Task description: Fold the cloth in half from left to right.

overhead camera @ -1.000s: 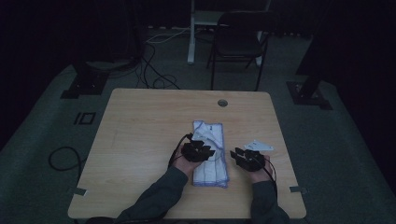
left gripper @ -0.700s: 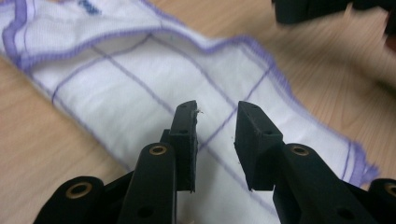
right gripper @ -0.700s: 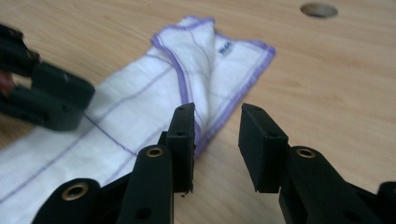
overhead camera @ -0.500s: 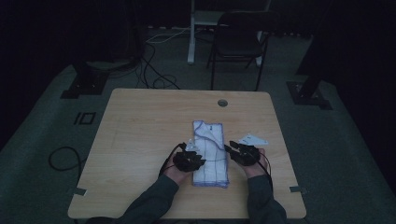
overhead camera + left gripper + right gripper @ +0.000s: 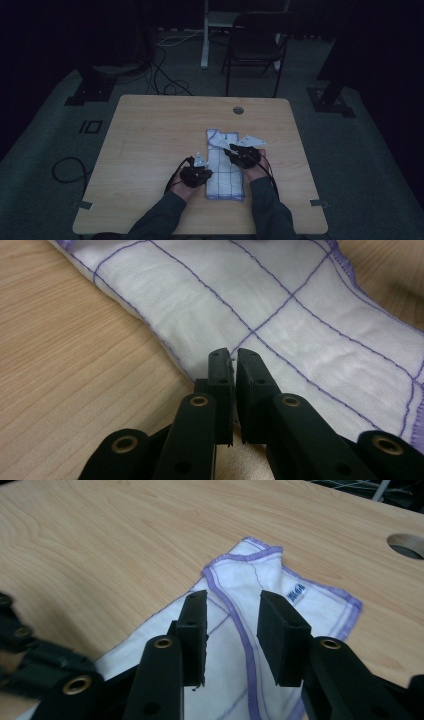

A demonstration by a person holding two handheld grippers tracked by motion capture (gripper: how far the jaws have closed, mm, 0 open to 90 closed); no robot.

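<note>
White cotton with a purple grid and purple hem: the folded cloth (image 5: 225, 162) I'm working lies flat on the wooden table (image 5: 150, 135), right of its middle and nearer the front edge than the back one, its long side running front to back. My left gripper (image 5: 231, 360) sits at the cloth's left edge, close to its front corner; its jaws have just been closing and now stand almost together, a thin slit between them, and I cannot tell whether any cloth is pinched there. My right gripper (image 5: 231, 611) hovers over the cloth's right side, toward its far end. Its jaws have just been opening and stand apart, nothing between the pads, with the hemmed far corner beyond them.
</note>
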